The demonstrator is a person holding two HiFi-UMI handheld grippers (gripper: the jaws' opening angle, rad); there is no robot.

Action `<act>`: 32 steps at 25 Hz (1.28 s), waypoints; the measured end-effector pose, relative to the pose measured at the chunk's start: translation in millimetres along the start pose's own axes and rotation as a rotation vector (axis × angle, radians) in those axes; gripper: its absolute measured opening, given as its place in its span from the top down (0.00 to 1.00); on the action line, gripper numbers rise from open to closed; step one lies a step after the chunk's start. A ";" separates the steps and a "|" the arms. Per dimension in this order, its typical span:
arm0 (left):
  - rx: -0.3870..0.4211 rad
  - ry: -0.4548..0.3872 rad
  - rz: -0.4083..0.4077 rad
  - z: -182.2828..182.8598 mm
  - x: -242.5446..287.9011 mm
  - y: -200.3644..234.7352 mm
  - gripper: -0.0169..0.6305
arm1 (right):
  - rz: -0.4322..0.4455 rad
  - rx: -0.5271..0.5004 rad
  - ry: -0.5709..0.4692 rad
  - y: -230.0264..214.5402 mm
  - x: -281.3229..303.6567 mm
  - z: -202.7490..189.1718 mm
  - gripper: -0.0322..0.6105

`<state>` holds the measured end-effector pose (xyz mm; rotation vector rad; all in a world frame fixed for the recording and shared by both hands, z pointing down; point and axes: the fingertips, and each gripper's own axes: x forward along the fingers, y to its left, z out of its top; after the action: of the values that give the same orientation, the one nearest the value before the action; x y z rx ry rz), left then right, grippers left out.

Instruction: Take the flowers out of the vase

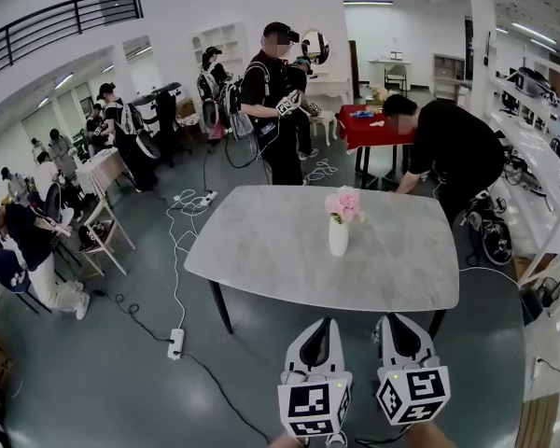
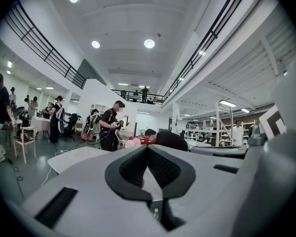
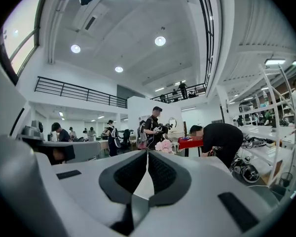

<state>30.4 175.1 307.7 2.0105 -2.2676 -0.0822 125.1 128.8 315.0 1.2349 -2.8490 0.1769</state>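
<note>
I see the vase (image 1: 339, 236) upright at centre frame, flowers (image 1: 343, 203) pointing up; left gripper (image 1: 326, 325) and right gripper (image 1: 392, 321) jaws closed, empty.

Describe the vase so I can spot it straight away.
Find the big pale marble table in the middle of the floor. Near its centre stands a small white vase, the only thing on it, topped with pink flowers.

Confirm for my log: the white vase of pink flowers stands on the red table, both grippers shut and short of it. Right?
No: the head view shows the vase on the grey table, not the red table. The rest holds.
</note>
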 end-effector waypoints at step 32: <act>-0.014 0.045 0.016 -14.5 148.5 54.8 0.97 | -0.009 0.008 0.052 -62.7 145.6 -11.5 0.92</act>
<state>-39.3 34.8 335.1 1.9670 -2.2499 -0.0509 71.0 -18.0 342.9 1.2255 -2.8009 0.2166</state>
